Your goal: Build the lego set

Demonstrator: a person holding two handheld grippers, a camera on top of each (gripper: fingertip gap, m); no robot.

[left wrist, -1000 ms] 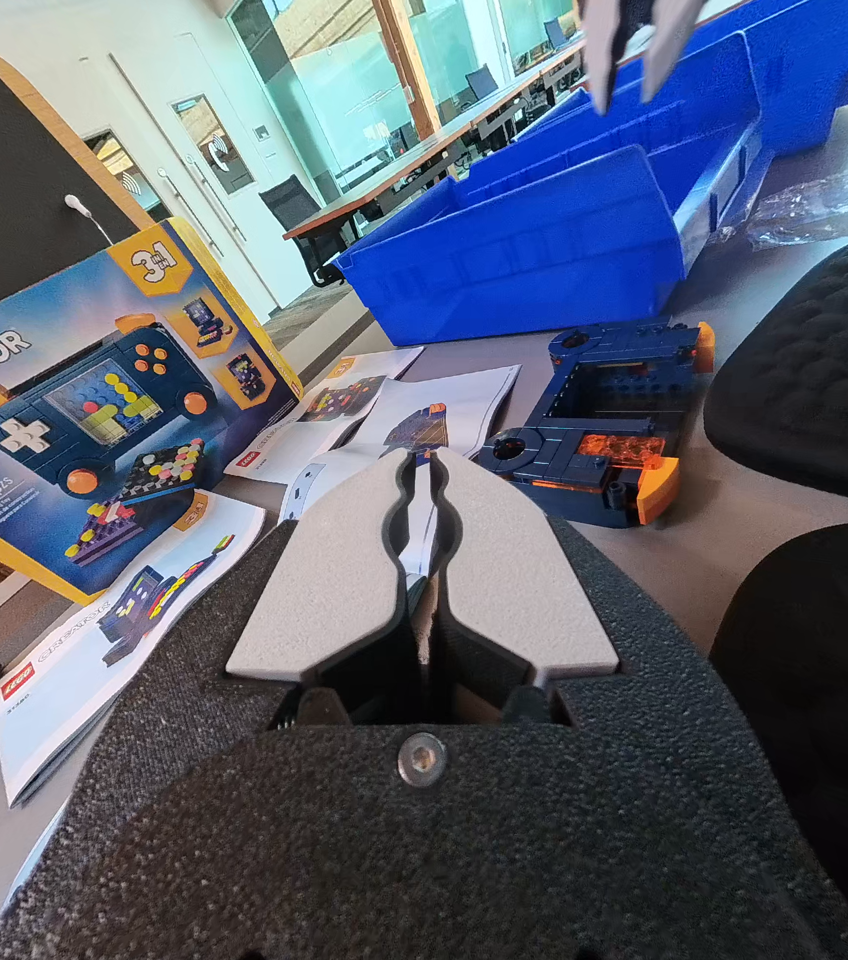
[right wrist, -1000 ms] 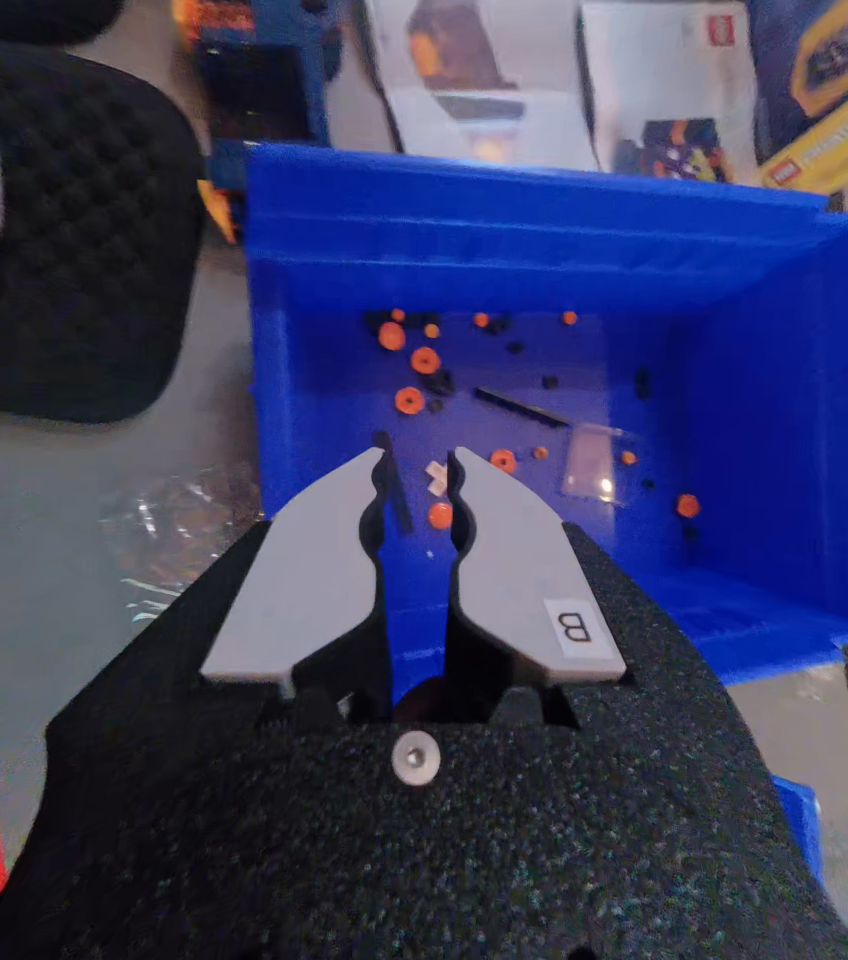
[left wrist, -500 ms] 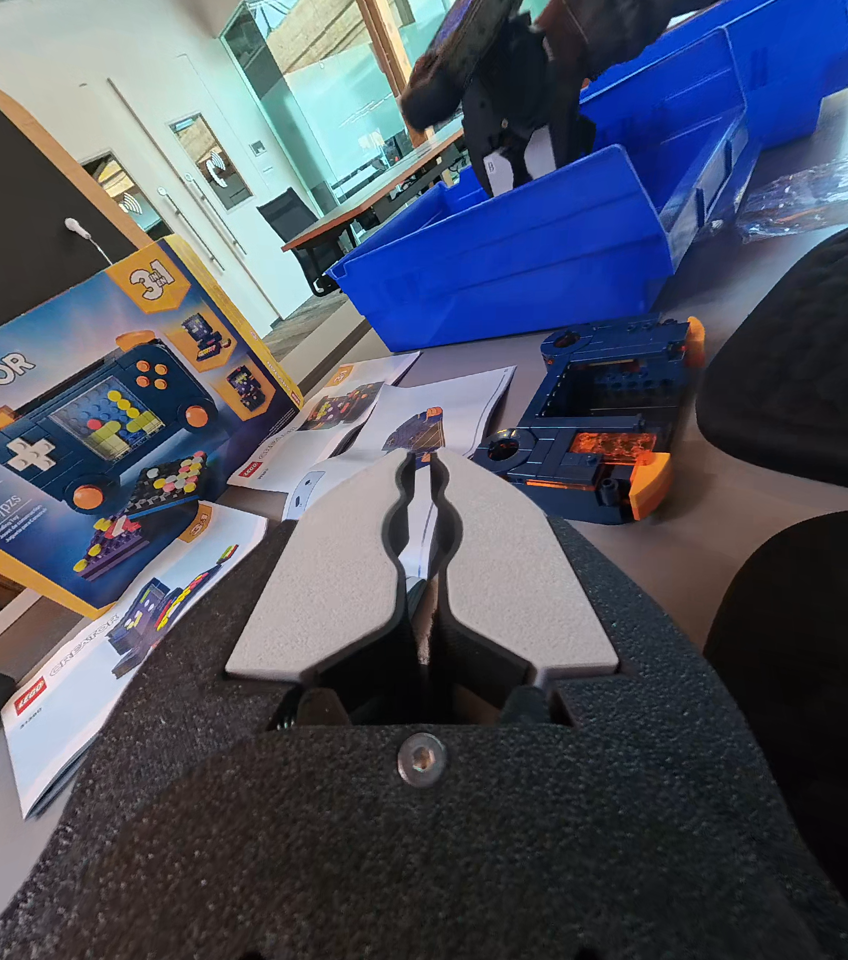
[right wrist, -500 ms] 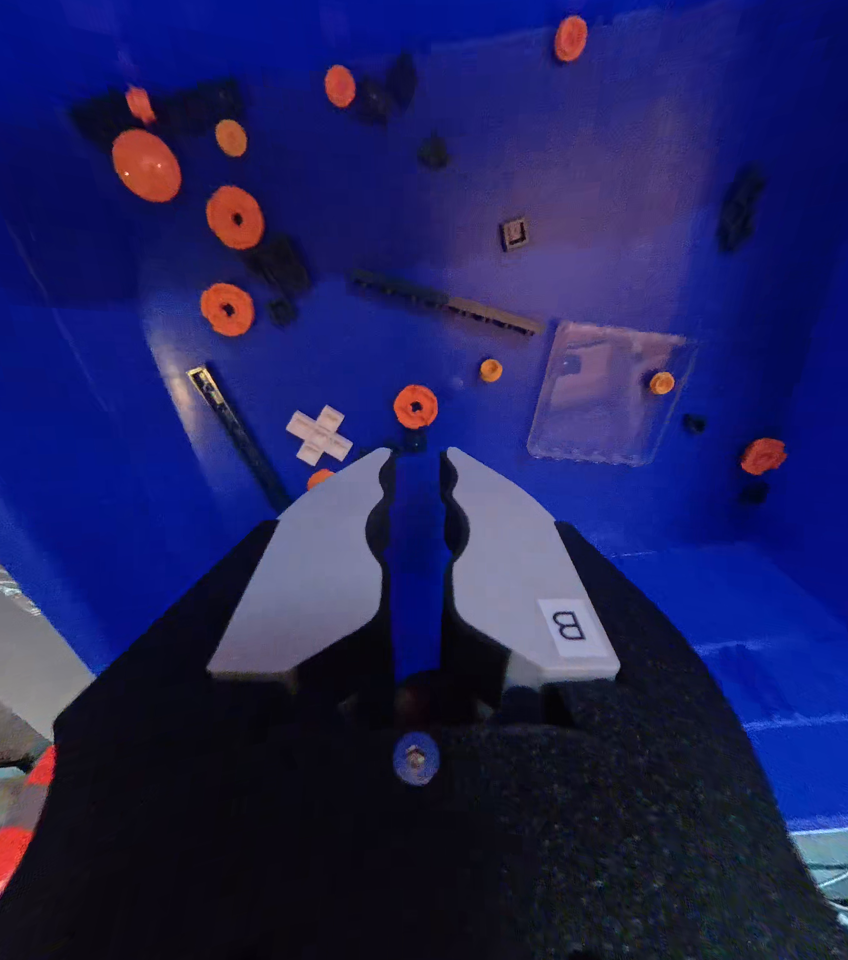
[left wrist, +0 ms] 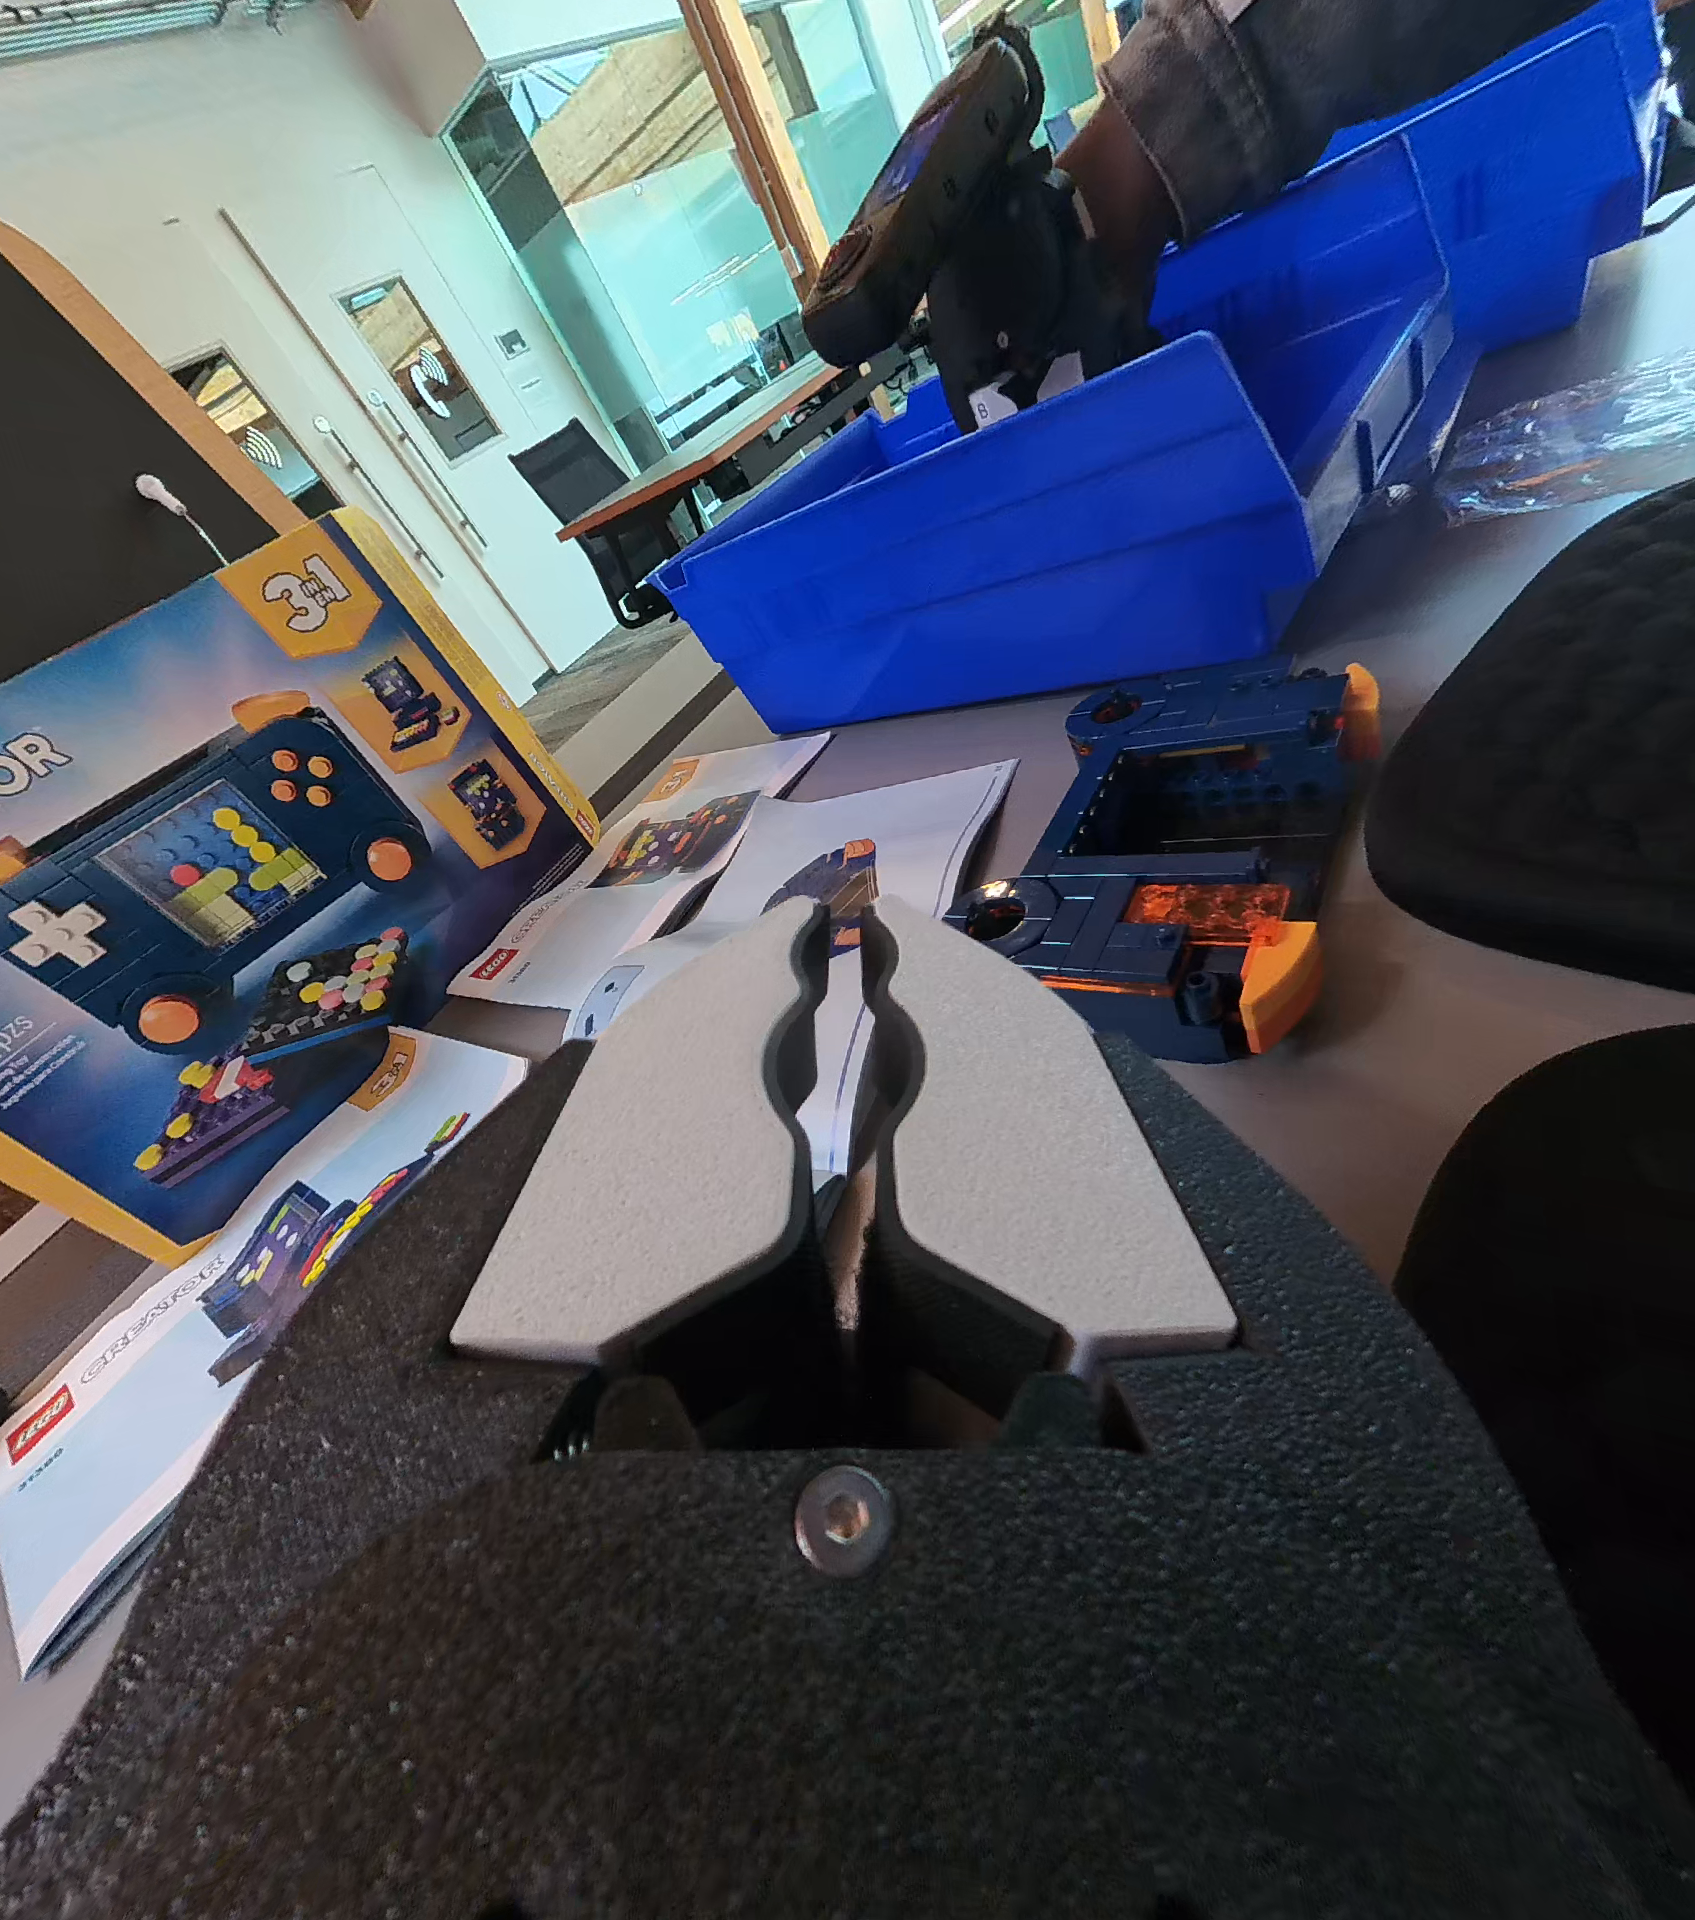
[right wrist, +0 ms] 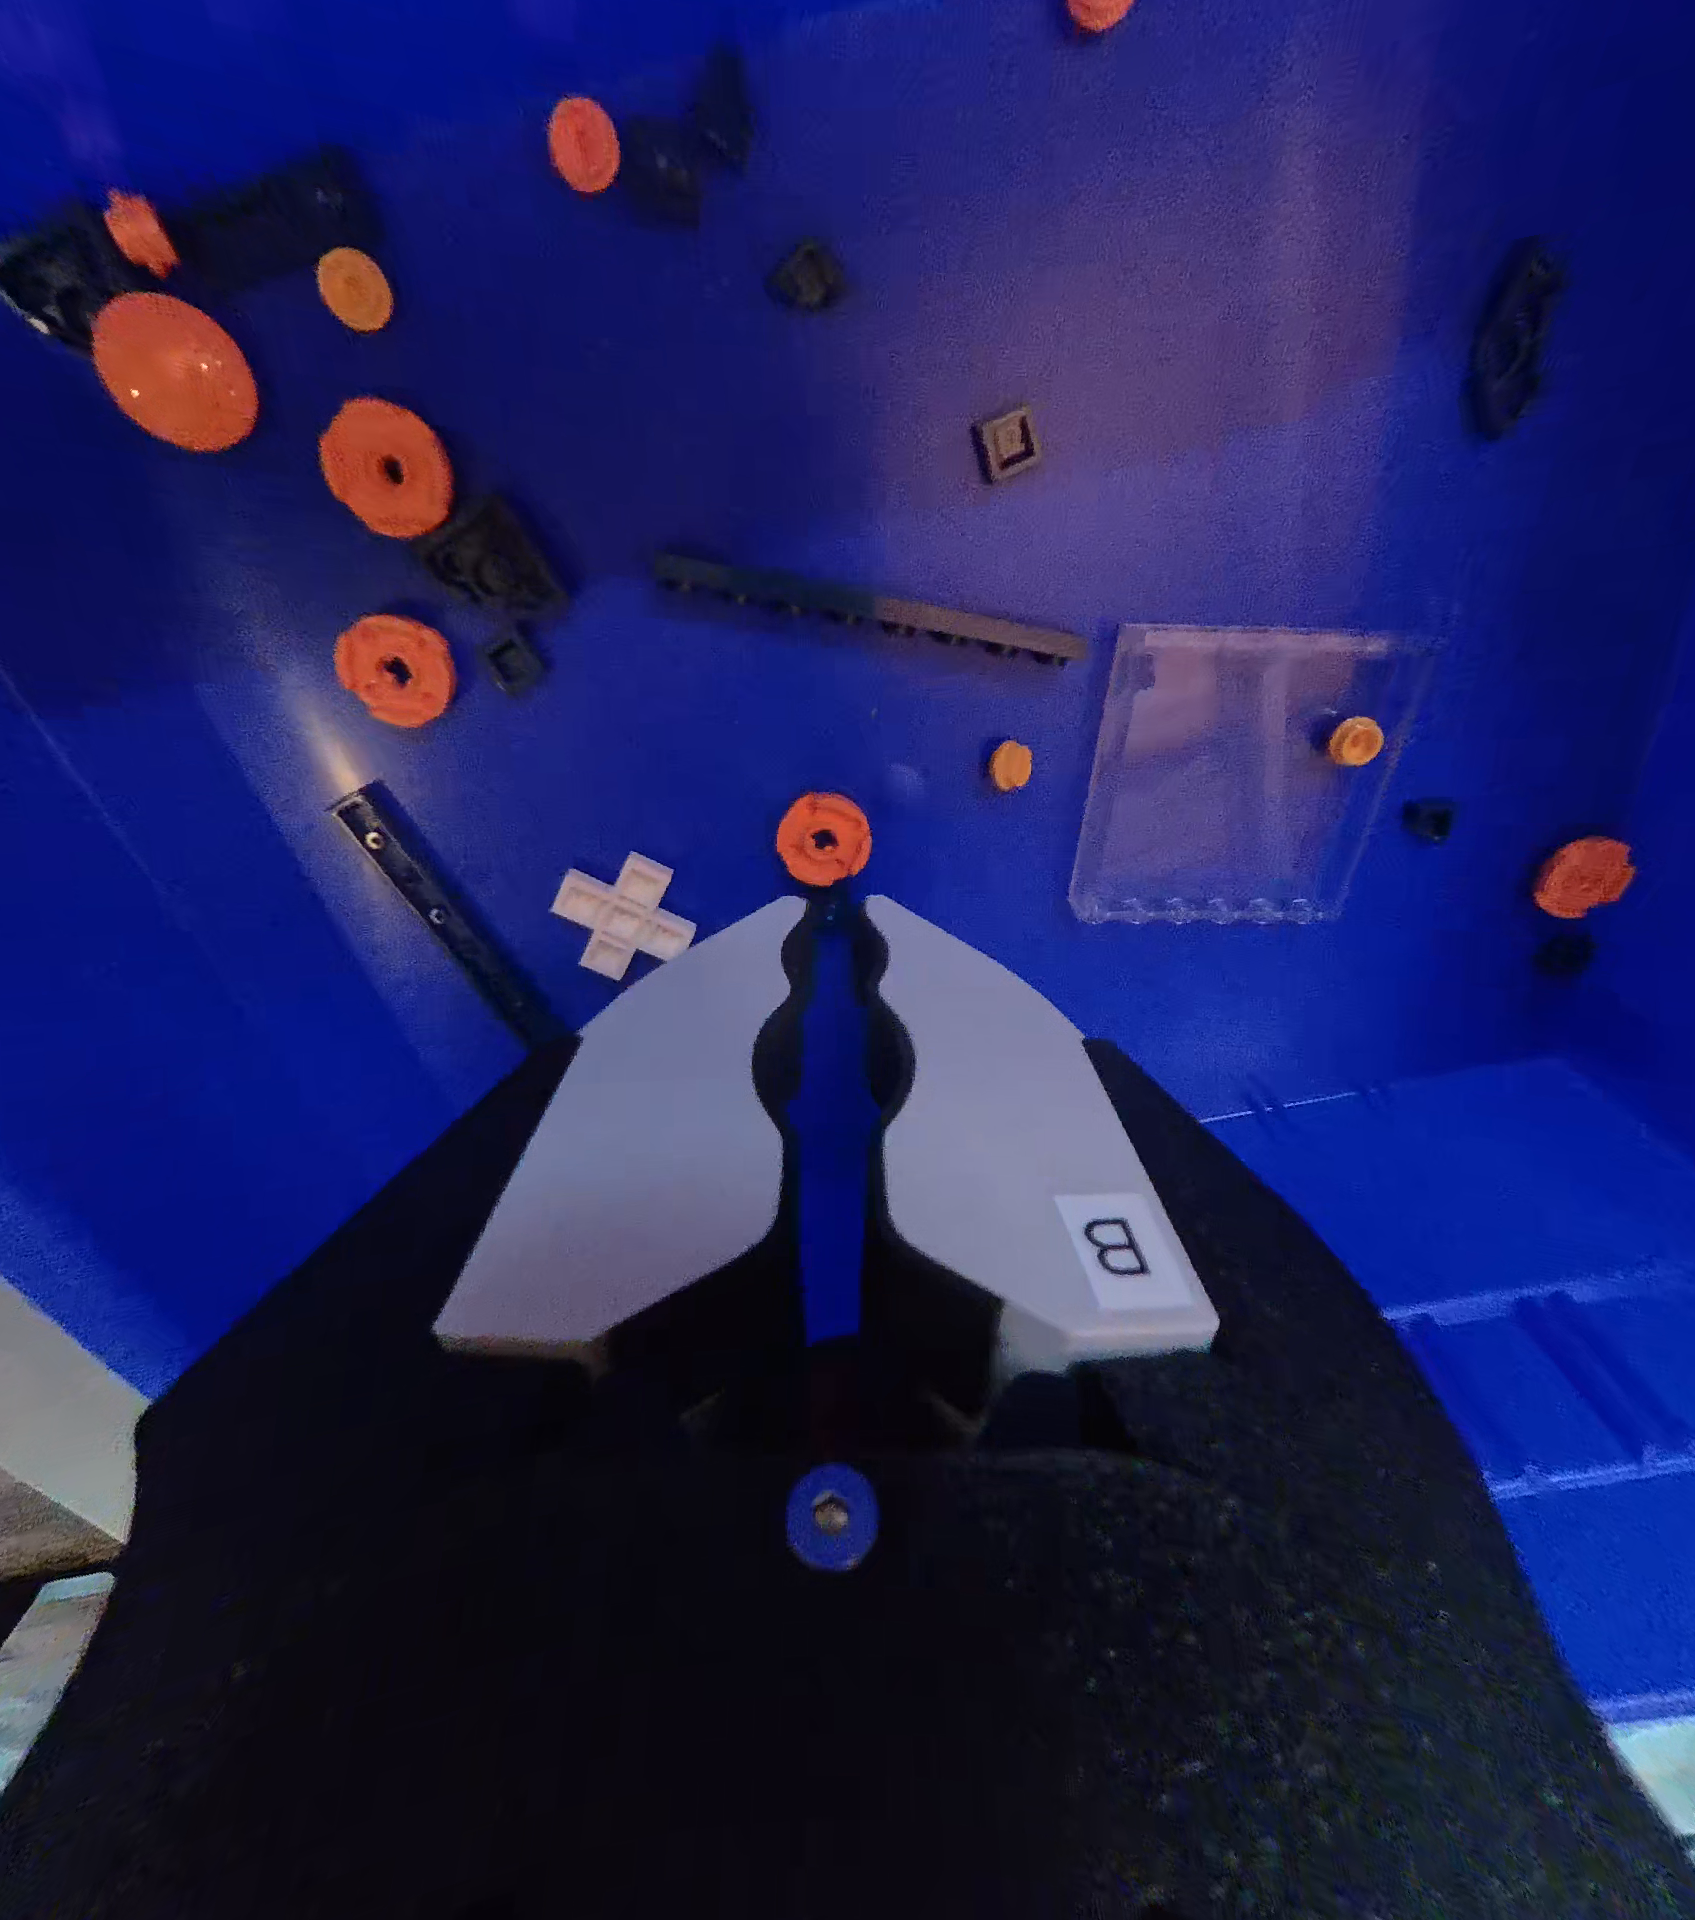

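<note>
Left gripper (left wrist: pixel 845 914) held low and nearly level over the grey table (left wrist: pixel 1342 1122), pointing across the booklets (left wrist: pixel 884 831). Fingers drawn together with only a sliver between the tips, nothing in them.

Right gripper (right wrist: pixel 835 906) dipped steeply into the blue bin (left wrist: pixel 978 561), gripped from above by a sleeved hand (left wrist: pixel 1113 177). Tips closed to a narrow slit near the bin floor, pinching a small dark piece (right wrist: pixel 828 918).

Just beyond those tips, an orange round piece (right wrist: pixel 823 837). To its left, a white cross piece (right wrist: pixel 624 914); to the right, a clear panel (right wrist: pixel 1238 769). Farther off on the bin floor, more orange discs and dark bits.

Half-built navy and orange console (left wrist: pixel 1175 862) flat on the table, ahead and to the right of the left gripper, just in front of the bin and beside a black pad (left wrist: pixel 1601 727).

Set box (left wrist: pixel 199 831) propped upright on the left, printed with a brand name, a piece count and a picture of the finished console. Brand logos on the booklet covers. White sticker (right wrist: pixel 1118 1247) with one letter on the right gripper's right finger.
</note>
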